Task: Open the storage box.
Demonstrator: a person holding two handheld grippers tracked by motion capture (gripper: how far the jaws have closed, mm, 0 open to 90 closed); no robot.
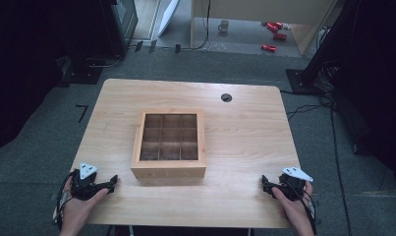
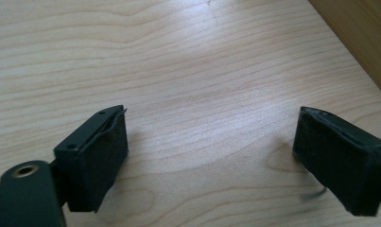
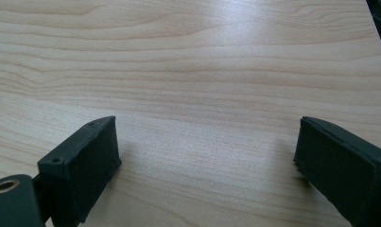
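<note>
A wooden box with a glass-windowed lid and a grid of compartments inside sits closed at the middle of the table. My left gripper rests near the front left corner, left of the box, its jaws wide apart over bare wood. One side of the box shows at the upper right of the left gripper view. My right gripper rests near the front right corner, well apart from the box, open over bare wood. Neither holds anything.
A round cable hole lies near the table's far edge. Beyond the table on the grey floor stand a mug, red objects and dark equipment stands. Cables trail at the right.
</note>
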